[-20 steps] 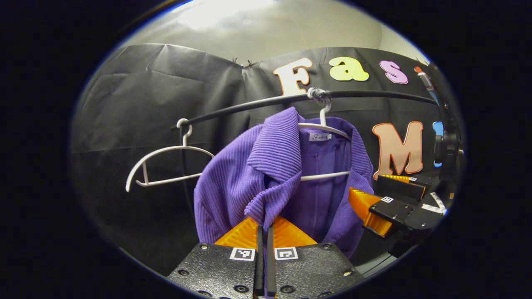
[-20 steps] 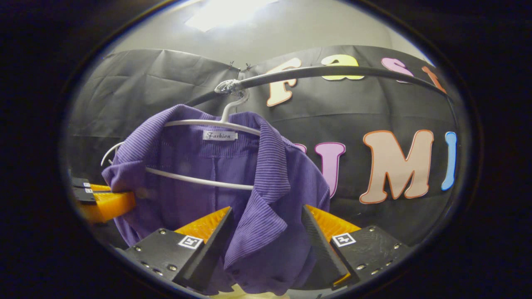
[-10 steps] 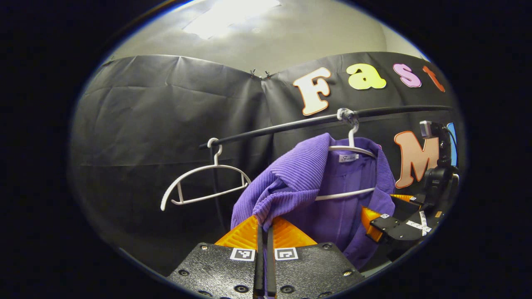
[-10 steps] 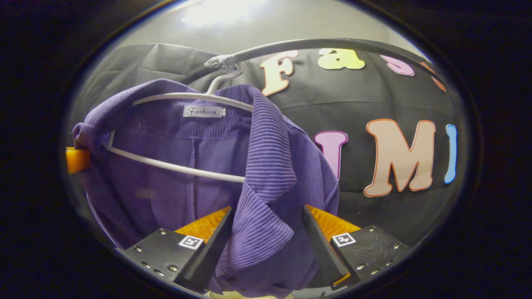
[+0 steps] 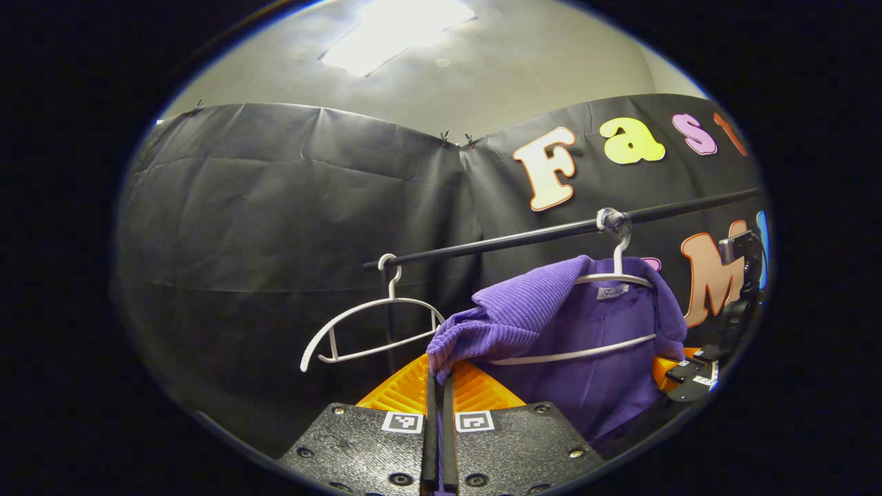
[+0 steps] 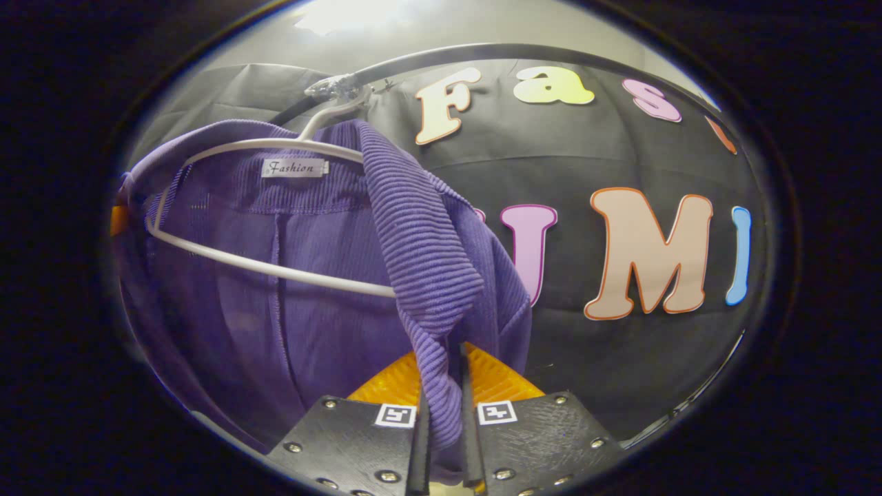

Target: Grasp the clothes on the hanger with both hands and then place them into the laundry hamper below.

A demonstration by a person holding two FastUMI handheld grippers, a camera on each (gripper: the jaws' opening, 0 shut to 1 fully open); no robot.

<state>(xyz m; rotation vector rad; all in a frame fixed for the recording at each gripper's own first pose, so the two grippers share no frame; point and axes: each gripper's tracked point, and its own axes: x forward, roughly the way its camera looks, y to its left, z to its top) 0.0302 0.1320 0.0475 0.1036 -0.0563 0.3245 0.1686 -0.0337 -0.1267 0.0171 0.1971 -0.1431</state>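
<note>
A purple ribbed jacket (image 5: pixel 586 344) (image 6: pixel 310 275) hangs on a white hanger (image 5: pixel 606 282) (image 6: pixel 275 269) from a black rail (image 5: pixel 551 231) (image 6: pixel 448 58). In the left gripper view, my left gripper (image 5: pixel 439 375) is shut on the jacket's left lapel, which is stretched out sideways off the hanger. In the right gripper view, my right gripper (image 6: pixel 441 372) is shut on the jacket's right lapel, the cloth pinched between its fingers. The right gripper (image 5: pixel 689 372) also shows at the far right of the left gripper view. The hamper is out of sight.
A second, bare white hanger (image 5: pixel 372 331) hangs on the same rail to the left of the jacket. The black cloth wall (image 5: pixel 275 207) stands close behind the rail. A lit ceiling panel (image 5: pixel 393 34) is overhead.
The right gripper has gone from open around the right lapel to shut on it. The left gripper has pulled its lapel away, so the jacket and rail sit farther right and lower in its view.
</note>
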